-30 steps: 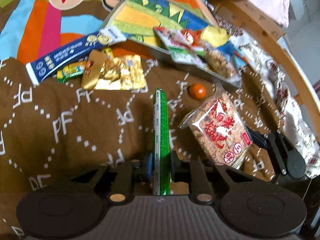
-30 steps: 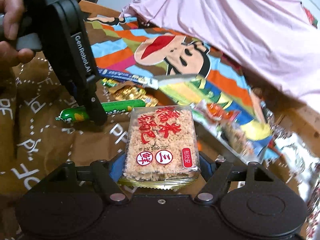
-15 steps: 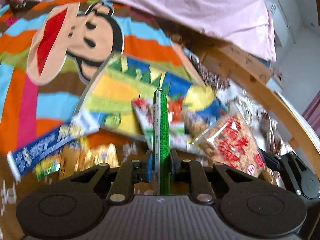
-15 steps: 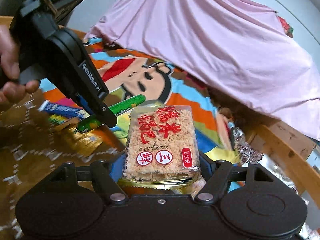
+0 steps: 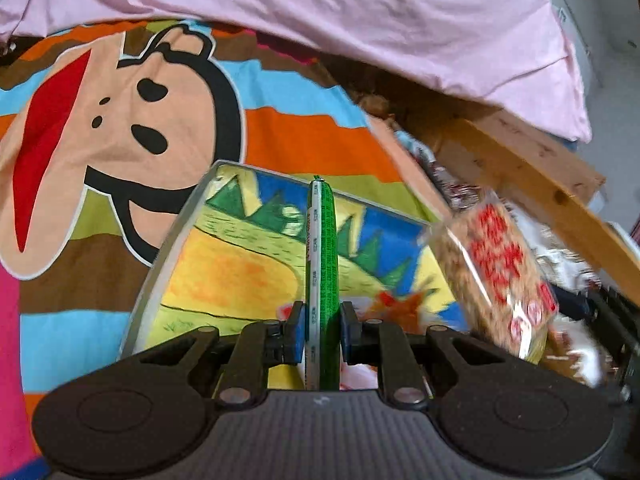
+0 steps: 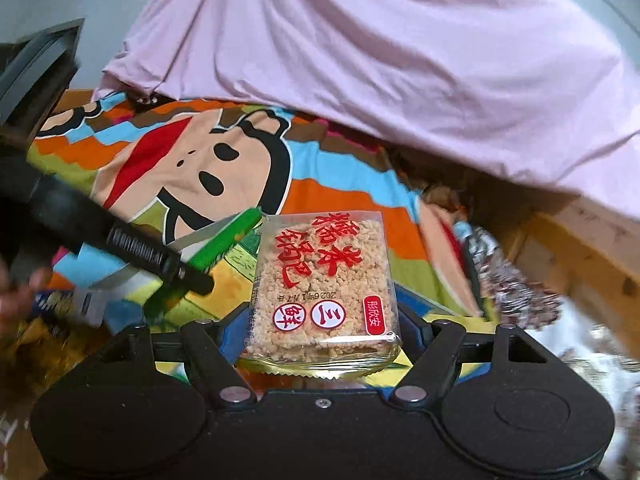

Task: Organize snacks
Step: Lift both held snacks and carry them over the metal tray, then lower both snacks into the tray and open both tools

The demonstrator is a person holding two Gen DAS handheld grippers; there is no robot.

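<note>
A pink sheet drapes across the far side, beyond the tray that serves as the landmark here. Under the tray spreads a striped bedspread printed with a big cartoon monkey face, which lies just beyond the tray's far left corner. To the right of the tray runs a wooden bed rail, with crinkled silvery wrappers heaped between rail and tray.

The tray itself is shallow, grey-rimmed, its floor painted with yellow hills, green peaks and blue sky.

Above the tray's right part, the right gripper clamps a clear packet of puffed-rice cake with red characters; the blue pads press both side edges, jaws held wide by the packet.

Over the tray's middle, the left gripper is pressed nearly together on a slim green sausage stick, pinching its lower half so that it points away across the tray. A hand grips that tool, left of the tray.
</note>
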